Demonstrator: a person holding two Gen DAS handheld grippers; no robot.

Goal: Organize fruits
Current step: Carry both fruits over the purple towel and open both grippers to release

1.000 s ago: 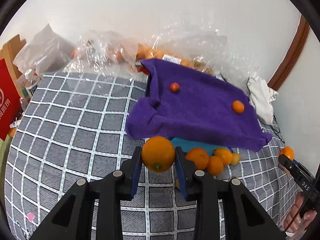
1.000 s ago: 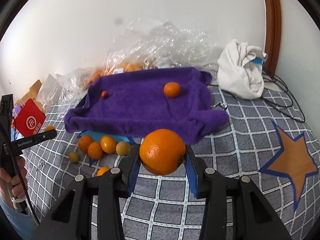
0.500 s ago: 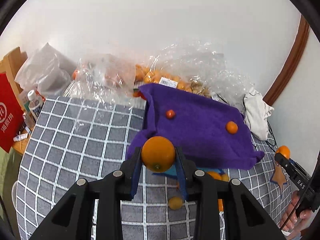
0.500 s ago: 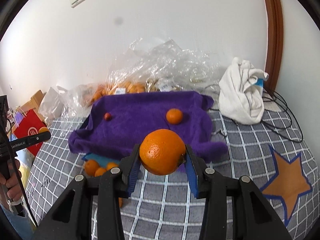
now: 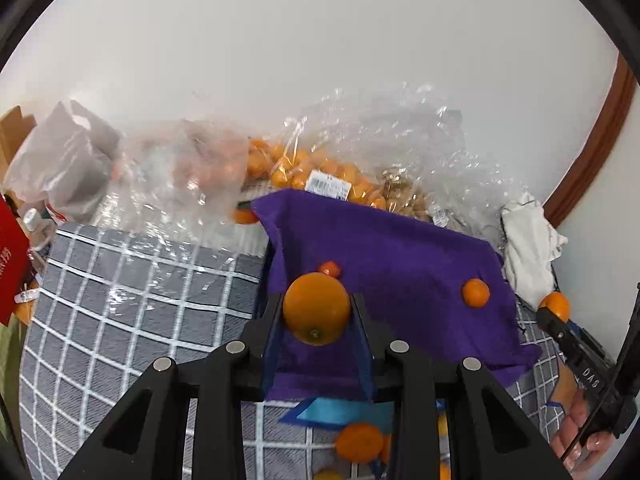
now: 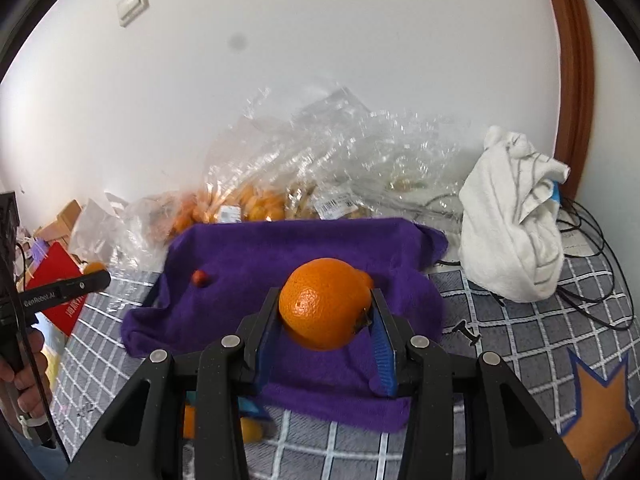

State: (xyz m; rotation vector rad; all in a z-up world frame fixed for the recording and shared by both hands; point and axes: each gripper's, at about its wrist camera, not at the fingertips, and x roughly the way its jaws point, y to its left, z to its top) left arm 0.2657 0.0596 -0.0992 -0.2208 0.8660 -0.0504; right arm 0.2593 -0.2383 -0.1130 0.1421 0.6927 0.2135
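Note:
My left gripper (image 5: 316, 312) is shut on a smooth orange (image 5: 317, 307), held above the near left part of the purple towel (image 5: 400, 264). On that towel lie a small red fruit (image 5: 330, 269) and a small orange (image 5: 475, 293). My right gripper (image 6: 326, 312) is shut on a larger, dimpled orange (image 6: 324, 304) over the towel's (image 6: 280, 256) front. The small red fruit (image 6: 200, 278) shows at its left; the small orange is mostly hidden behind the held one. Loose oranges (image 5: 359, 442) lie on the checked cloth in front of the towel.
Clear plastic bags of small oranges (image 5: 304, 168) crowd the wall behind the towel. A white cloth bundle (image 6: 516, 236) and black cables (image 6: 588, 240) sit at the right. A red bag (image 6: 60, 280) stands at the left edge. The checked cloth (image 5: 120, 320) bears an orange star (image 6: 600, 408).
Both grippers, still holding their oranges, have moved forward and slightly up toward the purple towel. The loose oranges in front have slipped down below the fingers.

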